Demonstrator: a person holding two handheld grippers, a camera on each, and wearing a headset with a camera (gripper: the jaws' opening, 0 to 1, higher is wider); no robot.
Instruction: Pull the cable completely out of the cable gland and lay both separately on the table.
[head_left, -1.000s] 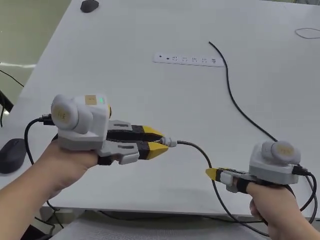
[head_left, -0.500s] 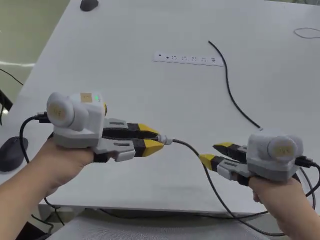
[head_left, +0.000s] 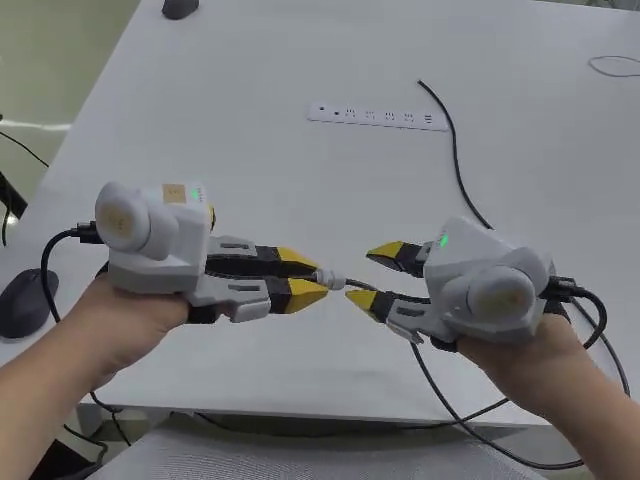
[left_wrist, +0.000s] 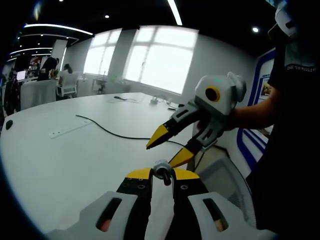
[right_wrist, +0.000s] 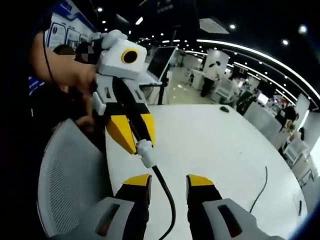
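where cable (right_wrist: 167, 200) exits cable gland (right_wrist: 144, 152), clear in right gripper view

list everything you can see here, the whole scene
cable gland: 1, light grey, clamped in left claw tips
cable: 1, black, from gland between right claw's jaws, down past table edge
power strip: 1, white, far middle of table
lead: 1, black, from the strip's right end
mice: 2, dark; far mouse at far edge, near mouse left of table
table: 1, white
chair: 1, grey mesh
left claw: yellow-tipped, shut on gland
right claw: yellow-tipped, open, astride cable
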